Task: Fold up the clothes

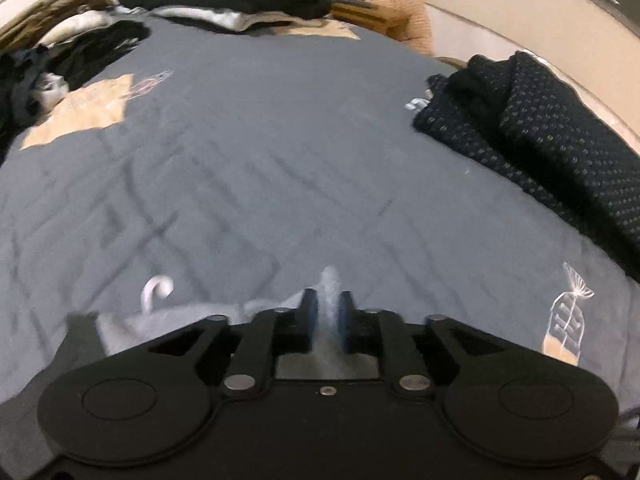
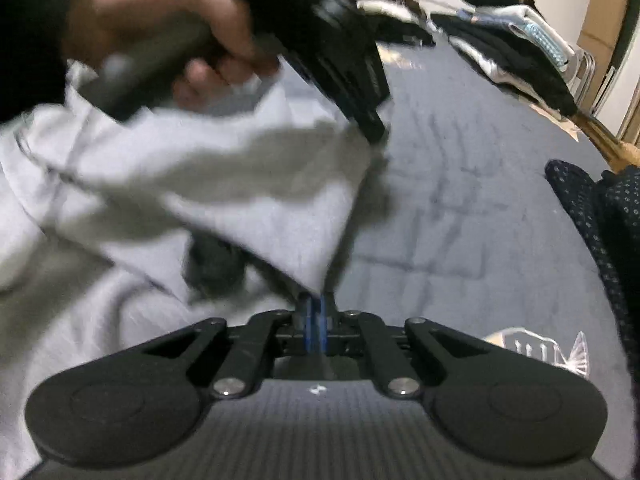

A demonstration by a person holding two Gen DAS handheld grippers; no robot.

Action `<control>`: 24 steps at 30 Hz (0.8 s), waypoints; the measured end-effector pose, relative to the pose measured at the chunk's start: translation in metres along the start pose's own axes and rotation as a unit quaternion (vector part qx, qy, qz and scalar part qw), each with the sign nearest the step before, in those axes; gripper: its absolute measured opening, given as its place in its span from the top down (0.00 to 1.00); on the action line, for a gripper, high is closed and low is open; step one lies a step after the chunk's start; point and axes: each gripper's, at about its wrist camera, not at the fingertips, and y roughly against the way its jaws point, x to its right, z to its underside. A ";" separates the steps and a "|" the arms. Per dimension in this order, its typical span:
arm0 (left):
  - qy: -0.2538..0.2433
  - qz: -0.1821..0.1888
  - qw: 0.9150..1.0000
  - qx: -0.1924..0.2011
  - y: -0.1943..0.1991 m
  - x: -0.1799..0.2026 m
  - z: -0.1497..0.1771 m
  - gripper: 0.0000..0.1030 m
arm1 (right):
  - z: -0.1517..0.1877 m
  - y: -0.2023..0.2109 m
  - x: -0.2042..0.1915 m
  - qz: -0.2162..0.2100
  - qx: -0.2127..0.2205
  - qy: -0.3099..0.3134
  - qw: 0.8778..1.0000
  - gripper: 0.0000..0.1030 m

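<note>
My right gripper [image 2: 316, 312] is pinched tight on the near corner of a light grey garment [image 2: 224, 184]. From there the cloth climbs up and away to my left gripper [image 2: 370, 128], which clamps a narrow fold of the same edge; in its own view that fold [image 1: 329, 300] stands between the blue pads. My left hand [image 2: 160, 32] sits higher and farther out than the right. So the edge I hold runs as a taut line from the right gripper up toward the left, with the rest of the garment heaped off to my left on the blue bedspread [image 1: 280, 140]. I judge the next fold needs open bedspread ahead; a dark dotted garment [image 1: 540, 140] lies well to the right.
</note>
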 end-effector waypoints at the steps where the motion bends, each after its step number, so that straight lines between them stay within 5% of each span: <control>1: 0.010 -0.003 1.000 0.013 0.010 -0.005 0.005 0.66 | 0.000 0.002 0.003 -0.003 -0.004 -0.006 1.000 0.95; 3: 0.037 -0.012 0.998 0.049 0.045 -0.022 0.015 0.53 | -0.003 0.009 0.012 -0.007 -0.005 -0.022 1.000 0.89; 6: 0.059 -0.029 0.993 0.095 0.115 -0.045 0.043 0.50 | -0.007 0.029 0.026 -0.011 0.022 -0.048 0.999 0.75; 9: 0.052 -0.089 0.987 0.123 0.185 -0.060 0.093 0.46 | -0.011 0.044 0.034 -0.019 0.063 -0.075 0.995 0.67; 15: -0.045 -0.225 0.972 0.050 0.240 -0.056 0.201 0.45 | -0.019 0.044 0.031 -0.038 0.086 -0.103 0.990 0.67; 19: -0.149 -0.298 0.943 0.003 0.224 -0.044 0.247 0.45 | -0.023 0.043 0.018 -0.059 0.092 -0.104 0.989 0.67; 24: -0.231 -0.355 0.906 -0.016 0.194 -0.048 0.267 0.49 | -0.027 0.039 -0.010 -0.054 0.101 -0.069 0.991 0.67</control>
